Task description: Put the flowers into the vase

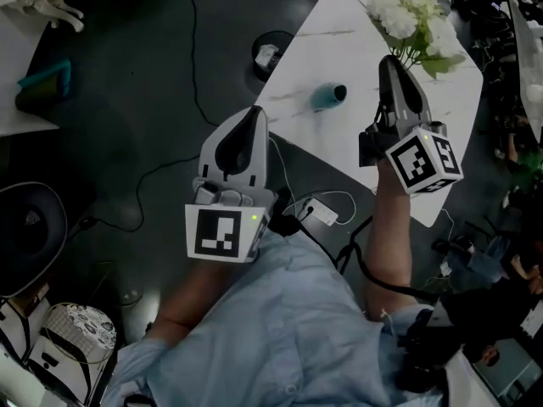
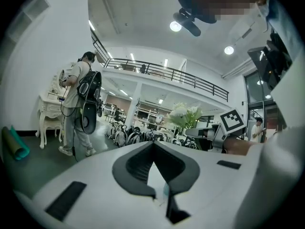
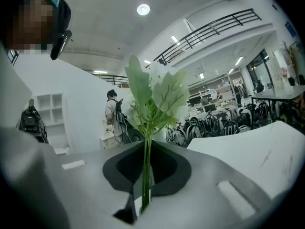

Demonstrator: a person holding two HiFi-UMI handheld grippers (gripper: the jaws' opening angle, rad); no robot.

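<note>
A bunch of white flowers (image 1: 405, 15) with green leaves is clamped by its stem in my right gripper (image 1: 389, 60), which hangs over the white table (image 1: 339, 147). In the right gripper view the green stem (image 3: 146, 175) runs up between the shut jaws of the right gripper (image 3: 147, 144), and the leaves (image 3: 153, 94) fan out above them. A small teal vase (image 1: 329, 97) lies on its side on the table, left of the right gripper. My left gripper (image 1: 248, 111) hovers by the table's near left edge, shut and holding nothing; the same gripper (image 2: 153, 144) sees the flowers (image 2: 183, 116) ahead.
Cables and a white power strip (image 1: 318, 213) lie on the dark floor below the table edge. A round black device (image 1: 271, 53) sits on the floor to the table's left. A person with a backpack (image 2: 78, 109) stands by a white dresser (image 2: 50, 111).
</note>
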